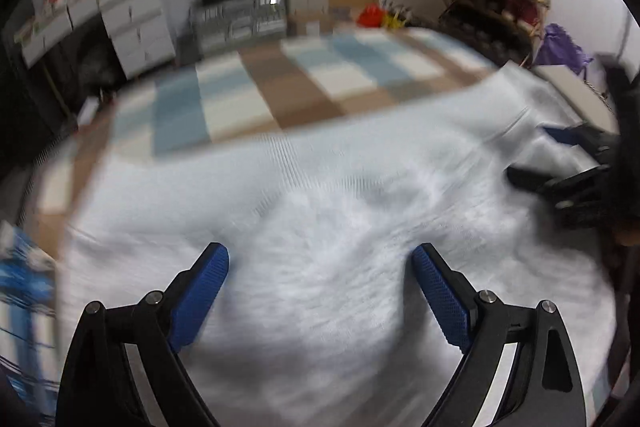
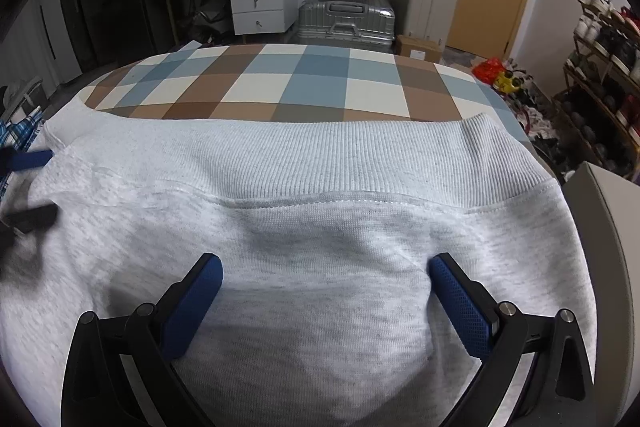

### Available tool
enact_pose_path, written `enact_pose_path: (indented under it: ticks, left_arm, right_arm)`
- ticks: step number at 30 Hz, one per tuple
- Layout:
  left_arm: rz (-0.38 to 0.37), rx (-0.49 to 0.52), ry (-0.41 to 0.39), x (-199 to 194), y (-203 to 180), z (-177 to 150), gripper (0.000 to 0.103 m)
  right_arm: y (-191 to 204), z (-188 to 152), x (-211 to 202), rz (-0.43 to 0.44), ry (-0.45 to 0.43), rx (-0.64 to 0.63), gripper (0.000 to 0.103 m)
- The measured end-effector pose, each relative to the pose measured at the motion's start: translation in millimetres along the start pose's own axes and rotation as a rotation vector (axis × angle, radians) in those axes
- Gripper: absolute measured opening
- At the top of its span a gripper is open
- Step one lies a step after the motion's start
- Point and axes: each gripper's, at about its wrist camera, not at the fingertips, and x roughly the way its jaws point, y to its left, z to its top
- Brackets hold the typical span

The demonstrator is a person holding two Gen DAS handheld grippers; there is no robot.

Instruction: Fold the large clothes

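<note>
left claw point(image 1: 320, 255) jaws wide | grey knit sweatshirt point(image 2: 320, 247), ribbed hem

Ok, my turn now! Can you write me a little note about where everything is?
Left gripper: jaws wide open, nothing held, over the grey sweatshirt.
Right gripper: jaws wide open, nothing held, over the same sweatshirt, near its ribbed hem.
The sweatshirt lies spread on the checked bedcover.
Done: garment laid out, a bit rumpled.
Left: no finished fold visible; grab the fabric and start folding.
</note>
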Motion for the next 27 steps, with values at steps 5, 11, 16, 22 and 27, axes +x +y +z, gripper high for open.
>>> enact_pose_path:
  ticks: [5,11,16,22,27]
  left_arm:
    - [-0.012,-0.058,0.007,4.1,15.3,4.1,0.102]
    - [0.013,-0.050,0.004,3.0,10.4,3.7,0.102]
    - [-0.009,-0.065,0.005,-2.5,8.6,0.5,0.102]
    - [-0.021,-0.072,0.006,-2.3,9.8,1.3,0.102]
    - [-0.022,-0.072,0.006,-2.2,9.6,1.6,0.102]
  right_arm:
    - [-1.1,-1.1,-2.7,0.010,-0.010,0.008,0.103]
    - [-37.8,-7.0,-17.9,0.075,0.004,0.032,0.103]
    - [-110.1,-19.6,-22.6,-0.024,0.043,0.227,0.103]
    - [-89.7,-0.3,-44.2,-0.159,-0.026,0.164,0.099]
    - [-28.5,30.0,-24.6,-0.070,-0.019,-0.005,0.101]
